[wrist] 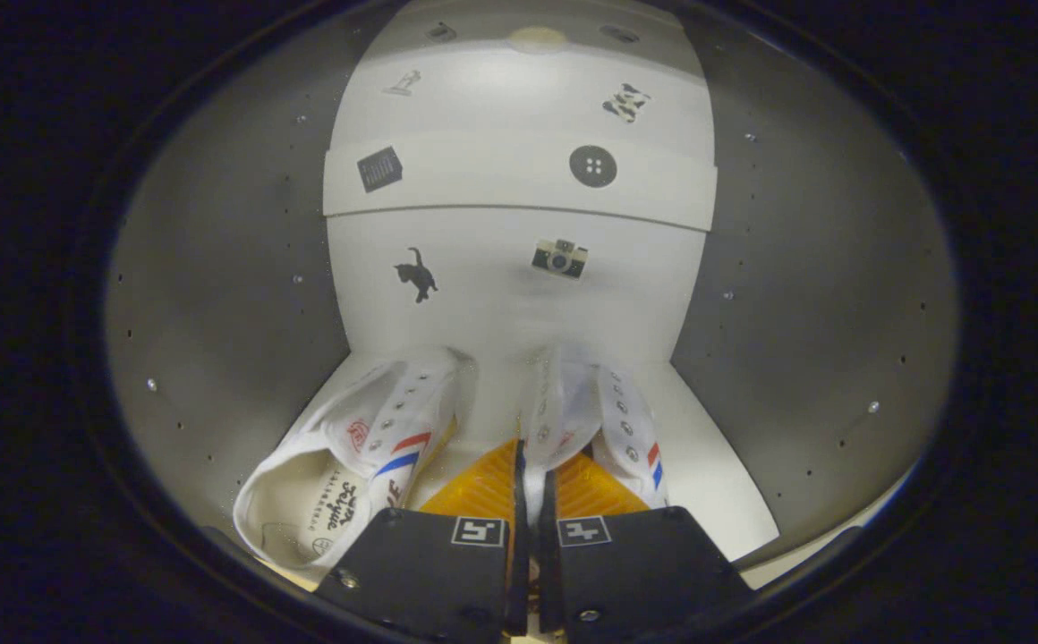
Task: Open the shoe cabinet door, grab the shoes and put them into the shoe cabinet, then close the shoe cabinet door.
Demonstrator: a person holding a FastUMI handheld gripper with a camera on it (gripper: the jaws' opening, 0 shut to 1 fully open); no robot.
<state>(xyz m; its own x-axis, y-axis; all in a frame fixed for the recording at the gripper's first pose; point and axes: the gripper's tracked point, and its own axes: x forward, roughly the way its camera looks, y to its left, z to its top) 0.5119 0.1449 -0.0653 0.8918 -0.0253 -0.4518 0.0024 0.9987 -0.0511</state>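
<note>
I am looking into the shoe cabinet (215, 286), which has grey side walls and a white back panel. Two white canvas shoes with red and blue stripes sit on its white floor (716, 501), toes toward the back. The left shoe (358, 465) lies just ahead of my left finger, its opening facing me. My gripper (532, 470) is shut on the inner side wall of the right shoe (613, 420), with the white fabric pinched between the two pads. The right shoe's heel is hidden behind my right finger.
A white shelf (519, 183) crosses the cabinet above the shoes. The back panel (501, 295) carries small stickers, among them a cat and a camera. The grey side walls stand close on both sides of the shoes.
</note>
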